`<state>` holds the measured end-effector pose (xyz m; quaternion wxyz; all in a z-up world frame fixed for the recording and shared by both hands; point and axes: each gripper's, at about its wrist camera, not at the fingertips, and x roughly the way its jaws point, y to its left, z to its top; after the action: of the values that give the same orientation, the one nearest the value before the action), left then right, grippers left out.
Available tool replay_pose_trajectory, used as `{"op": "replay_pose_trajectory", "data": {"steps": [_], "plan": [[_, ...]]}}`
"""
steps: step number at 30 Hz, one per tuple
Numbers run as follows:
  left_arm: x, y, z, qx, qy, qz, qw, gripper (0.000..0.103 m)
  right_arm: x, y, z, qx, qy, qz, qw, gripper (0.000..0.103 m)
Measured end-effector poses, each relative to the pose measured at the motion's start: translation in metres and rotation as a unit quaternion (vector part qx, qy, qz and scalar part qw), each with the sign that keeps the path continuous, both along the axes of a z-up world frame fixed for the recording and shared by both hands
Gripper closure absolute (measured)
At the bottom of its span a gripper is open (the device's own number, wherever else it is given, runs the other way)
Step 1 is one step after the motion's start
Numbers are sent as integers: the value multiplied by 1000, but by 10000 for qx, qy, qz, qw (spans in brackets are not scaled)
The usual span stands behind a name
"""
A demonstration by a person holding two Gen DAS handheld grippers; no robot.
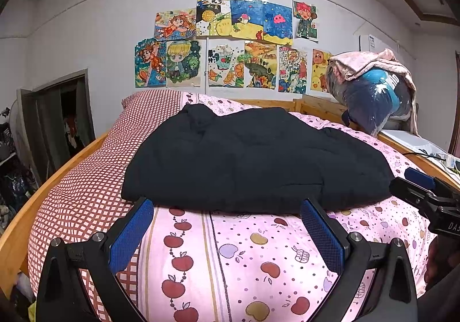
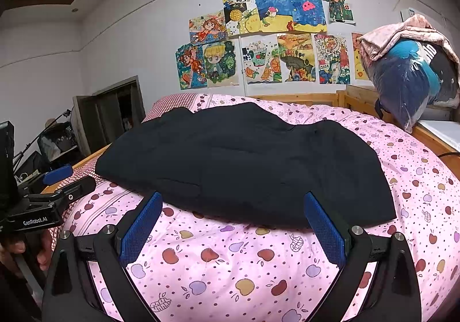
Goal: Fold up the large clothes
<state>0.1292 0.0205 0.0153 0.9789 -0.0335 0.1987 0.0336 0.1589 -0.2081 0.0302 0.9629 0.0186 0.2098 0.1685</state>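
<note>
While the left wrist view is being taken first, the left gripper (image 1: 227, 208) is being held with its two blue-padded fingers (image 1: 130, 234) spread wide and nothing between them, just short of the near hem of the black garment (image 1: 253, 161). That garment is being shown lying in a broad, rumpled heap across the pink fruit-print bedspread (image 1: 258, 258), with a red checked cover (image 1: 95, 175) being seen to its left along the wooden bed frame (image 1: 17, 224). At the right edge of this view the right gripper (image 1: 422, 187) is being seen from the side, near the garment's right corner; how its jaws stand cannot be told from here. On the far wall a cluster of children's drawings (image 1: 227, 43) is being displayed, and a plastic-wrapped bundle (image 1: 373, 92) is being propped at the headboard. In the right wrist view, the right gripper (image 2: 233, 207) is likewise being held wide apart and empty, its tips close to the near edge of the black garment (image 2: 247, 164), which is being shown lying on the pink bedspread (image 2: 244, 264). At the left edge the left gripper (image 2: 57, 181) is being gripped by a hand (image 2: 31, 250).
</note>
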Motion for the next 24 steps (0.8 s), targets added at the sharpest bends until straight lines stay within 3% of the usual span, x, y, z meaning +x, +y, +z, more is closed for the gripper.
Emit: {"op": "replay_pose_trajectory", "data": {"steps": [24], "plan": [[-1,-1,-2,19,12,5,10000,0,1,-2,1,4,8,9,10000,6]]}}
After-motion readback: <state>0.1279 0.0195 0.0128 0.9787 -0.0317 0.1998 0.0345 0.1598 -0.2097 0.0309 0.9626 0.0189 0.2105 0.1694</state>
